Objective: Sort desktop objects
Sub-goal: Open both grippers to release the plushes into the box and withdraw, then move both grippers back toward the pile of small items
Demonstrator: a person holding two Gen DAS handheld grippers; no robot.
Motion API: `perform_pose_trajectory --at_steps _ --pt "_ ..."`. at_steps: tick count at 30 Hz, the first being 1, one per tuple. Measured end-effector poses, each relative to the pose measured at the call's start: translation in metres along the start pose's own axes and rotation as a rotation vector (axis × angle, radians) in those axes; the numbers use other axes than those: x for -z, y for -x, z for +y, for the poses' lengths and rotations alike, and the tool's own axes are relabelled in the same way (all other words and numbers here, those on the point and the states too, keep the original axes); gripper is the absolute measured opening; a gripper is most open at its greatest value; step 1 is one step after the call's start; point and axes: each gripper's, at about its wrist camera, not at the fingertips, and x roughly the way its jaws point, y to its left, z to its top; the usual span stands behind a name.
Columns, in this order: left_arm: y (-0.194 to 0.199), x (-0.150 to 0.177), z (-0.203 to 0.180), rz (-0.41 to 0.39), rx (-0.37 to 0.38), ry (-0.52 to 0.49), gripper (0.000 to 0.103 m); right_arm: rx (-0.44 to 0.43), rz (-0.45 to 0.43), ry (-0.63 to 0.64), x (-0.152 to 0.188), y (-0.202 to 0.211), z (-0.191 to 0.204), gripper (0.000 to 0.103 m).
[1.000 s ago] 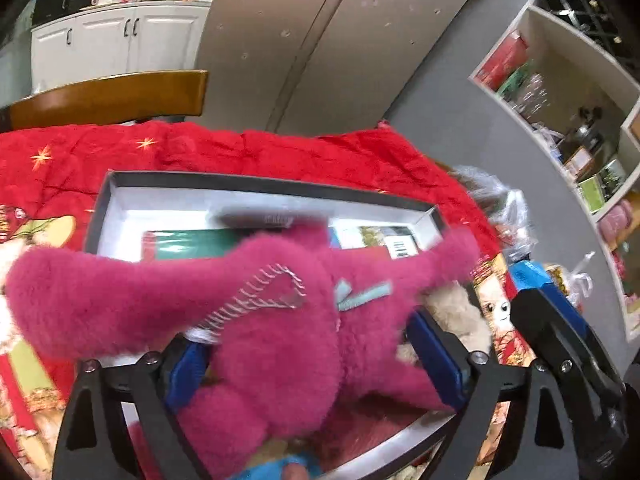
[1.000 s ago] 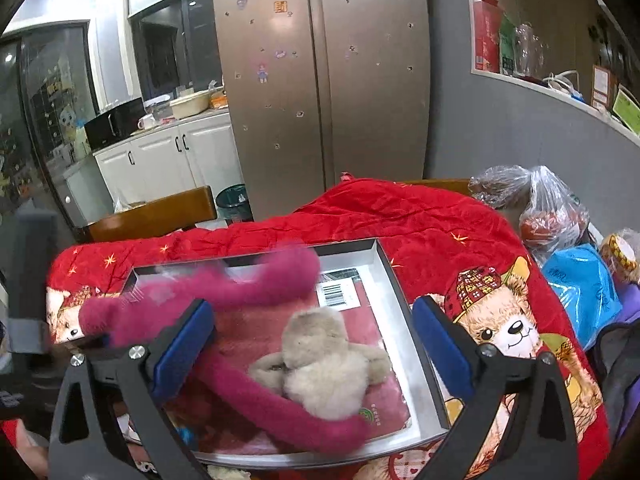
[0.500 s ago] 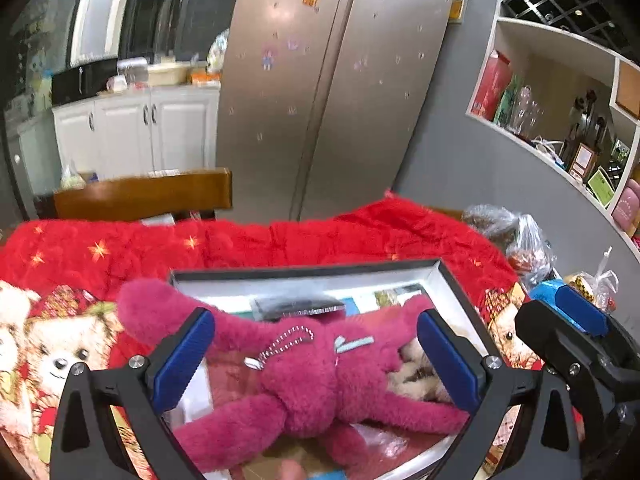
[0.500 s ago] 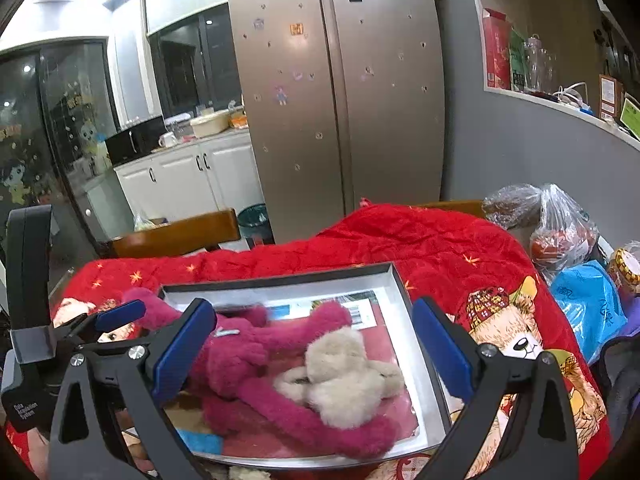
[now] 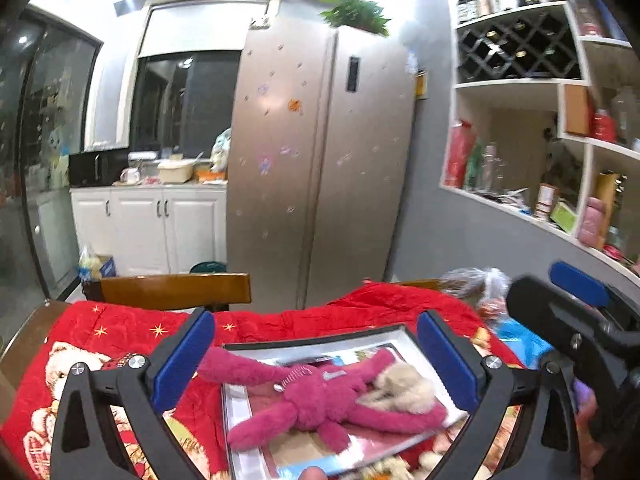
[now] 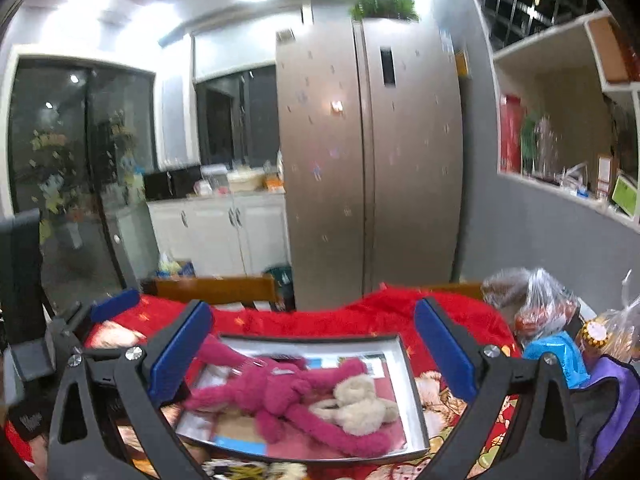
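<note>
Pink plush (image 5: 320,396): long-limbed, magenta fuzzy fur, thin arms and legs splayed out, a small metal ball chain (image 5: 294,376) and a pale tag on its back. Lies sprawled across the middle of the open box (image 5: 236,432), one arm reaching over the box's left rim onto the blanket. Beige plush (image 5: 404,390), smaller, cream fur, touching the pink one's right side, partly overlapping its limbs. In the right wrist view same layout: pink plush (image 6: 280,392) left, beige plush (image 6: 360,404) right, both inside the box (image 6: 412,400)

Box is shallow, dark rim, pale inner walls, printed cards or packets lying flat under the toys. It sits on a red blanket (image 5: 120,336) with gold stars and cartoon bears

Left gripper (image 5: 316,364): jaws fully apart, nothing between the blue pads, above the box and clear of the toys. Right gripper (image 6: 312,356): jaws wide apart too, empty, also above the box. Right gripper also shows at the right edge of the left wrist view

Behind: wooden chair back (image 5: 176,290), steel fridge (image 5: 320,160), bagged items (image 6: 548,312) on the right
</note>
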Motion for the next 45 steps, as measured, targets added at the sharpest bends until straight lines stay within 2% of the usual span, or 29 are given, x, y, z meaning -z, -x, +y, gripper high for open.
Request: perform_pose_trajectory --at_steps 3,7,9,12,17,19,21,23,25,29,33,36,38,41,45 --pt "0.036 0.004 -0.005 -0.020 -0.001 -0.015 0.103 -0.043 -0.031 0.022 -0.003 0.039 0.019 0.103" --pt "0.083 0.016 -0.014 -0.094 0.000 -0.041 0.103 -0.062 -0.008 0.067 0.007 0.081 0.037 0.103" --pt "0.101 0.027 -0.021 -0.130 0.017 -0.105 0.103 -0.032 -0.060 0.088 0.018 0.109 0.041 0.103" --pt "0.126 0.051 -0.034 -0.176 -0.022 -0.177 0.103 0.014 -0.105 0.077 0.033 0.140 0.041 0.103" --pt "0.146 0.097 -0.045 -0.146 0.009 -0.182 0.103 0.020 -0.139 0.070 0.060 0.171 0.032 0.103" --pt "0.147 0.113 -0.050 -0.114 0.018 -0.209 0.103 0.019 -0.113 0.082 0.071 0.173 0.025 0.103" --pt "0.143 0.123 -0.053 -0.100 -0.013 -0.229 0.103 -0.005 -0.075 0.073 0.084 0.170 0.017 0.103" --pt "0.138 0.134 -0.052 -0.095 -0.055 -0.220 0.103 -0.043 -0.042 0.036 0.098 0.167 0.008 0.103" --pt "0.131 0.142 -0.048 -0.088 -0.047 -0.186 0.103 -0.062 -0.025 0.010 0.113 0.159 0.001 0.103" --pt "0.123 0.158 -0.033 -0.059 0.000 -0.145 0.103 -0.011 -0.013 -0.018 0.138 0.146 -0.013 0.103" --pt "0.115 0.176 -0.025 -0.003 -0.005 -0.155 0.103 -0.054 0.074 -0.120 0.164 0.131 -0.033 0.103" --pt "0.101 0.188 -0.023 0.084 0.010 -0.137 0.103 0.016 0.142 -0.069 0.180 0.117 -0.033 0.103" --pt "0.092 0.190 -0.024 0.141 0.005 -0.142 0.103 0.020 0.159 -0.053 0.185 0.113 -0.030 0.103" --pt "0.091 0.193 -0.022 0.160 -0.019 -0.132 0.103 0.000 0.199 -0.066 0.193 0.103 -0.029 0.103" --pt "0.089 0.194 -0.011 0.197 0.008 -0.079 0.103 0.014 0.253 -0.062 0.204 0.090 -0.027 0.103"
